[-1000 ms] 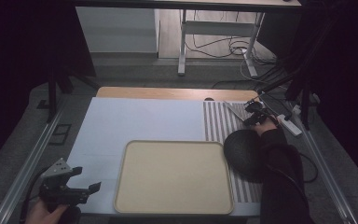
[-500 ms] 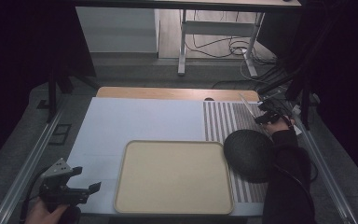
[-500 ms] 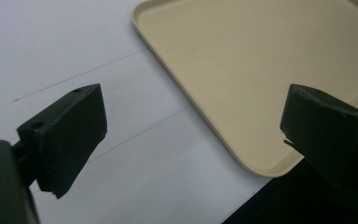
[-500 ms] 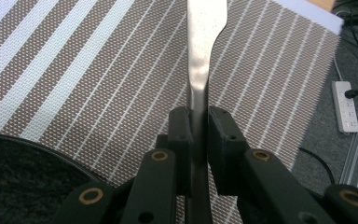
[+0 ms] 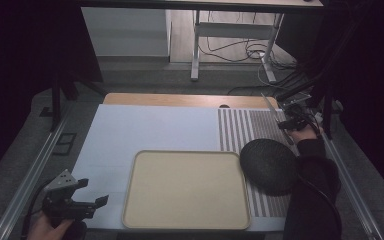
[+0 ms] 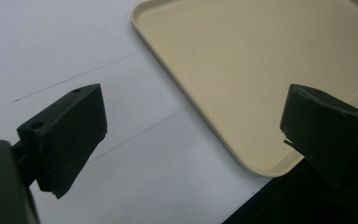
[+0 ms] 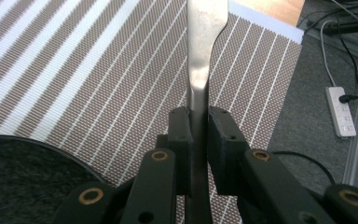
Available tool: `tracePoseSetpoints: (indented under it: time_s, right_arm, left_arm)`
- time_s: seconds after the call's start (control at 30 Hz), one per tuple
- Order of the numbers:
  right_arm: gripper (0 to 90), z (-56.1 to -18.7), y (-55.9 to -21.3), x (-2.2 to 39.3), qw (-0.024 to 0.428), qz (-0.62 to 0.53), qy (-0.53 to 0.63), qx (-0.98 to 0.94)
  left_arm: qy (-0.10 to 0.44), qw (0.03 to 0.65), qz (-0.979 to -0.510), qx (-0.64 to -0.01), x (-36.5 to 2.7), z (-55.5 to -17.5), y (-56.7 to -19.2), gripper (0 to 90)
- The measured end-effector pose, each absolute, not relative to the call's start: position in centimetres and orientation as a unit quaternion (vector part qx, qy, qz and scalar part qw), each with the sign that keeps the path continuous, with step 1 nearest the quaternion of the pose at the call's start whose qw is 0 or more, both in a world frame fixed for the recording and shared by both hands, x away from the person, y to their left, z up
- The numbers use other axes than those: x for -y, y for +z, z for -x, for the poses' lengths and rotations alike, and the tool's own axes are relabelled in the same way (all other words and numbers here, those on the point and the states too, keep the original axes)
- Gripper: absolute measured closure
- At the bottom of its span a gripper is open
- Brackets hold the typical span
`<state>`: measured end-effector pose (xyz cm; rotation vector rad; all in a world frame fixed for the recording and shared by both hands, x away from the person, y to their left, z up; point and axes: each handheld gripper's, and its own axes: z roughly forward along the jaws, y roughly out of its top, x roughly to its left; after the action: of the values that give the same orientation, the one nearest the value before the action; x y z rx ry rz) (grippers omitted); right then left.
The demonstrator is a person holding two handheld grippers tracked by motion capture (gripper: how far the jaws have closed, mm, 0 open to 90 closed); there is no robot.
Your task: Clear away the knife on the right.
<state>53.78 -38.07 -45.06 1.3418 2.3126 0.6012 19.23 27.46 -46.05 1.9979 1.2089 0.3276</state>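
Right gripper (image 5: 291, 121) shifted rightward to frame's right edge, clamping a knife (image 7: 204, 56) above striped mat (image 5: 245, 130). Left gripper (image 5: 82, 194) lower left, jaws apart, beside tray (image 5: 186, 187).

knife (image 7: 200, 56) | metal, probably butter type | clamped over striped mat (image 7: 98, 70)

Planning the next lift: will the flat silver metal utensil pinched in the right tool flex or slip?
The flat silver metal utensil looks rigid and probably won't flex. Its polished surface is likely slippery, and since the right tool pinches only the narrow handle, it may pivot. It looks thin, so probably light.
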Motion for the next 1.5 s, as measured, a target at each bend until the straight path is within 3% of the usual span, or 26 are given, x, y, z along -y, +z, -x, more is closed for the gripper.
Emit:
tracePoseSetpoints:
  time_s: [0.53,1.5]
  right_arm:
    - [80.5,-52.4,-42.7,35.9,0.169,-0.456,0.247,-0.838]
    - [80.4,-44.7,-43.8,28.9,0.093,-0.39,0.241,-0.884]
  left_arm:
    - [0.129,0.381,-0.784,-0.473,-27.4,-19.2,-46.1,6.7]
    - [0.129,0.381,-0.783,-0.474,-27.4,-19.3,-46.0,6.7]
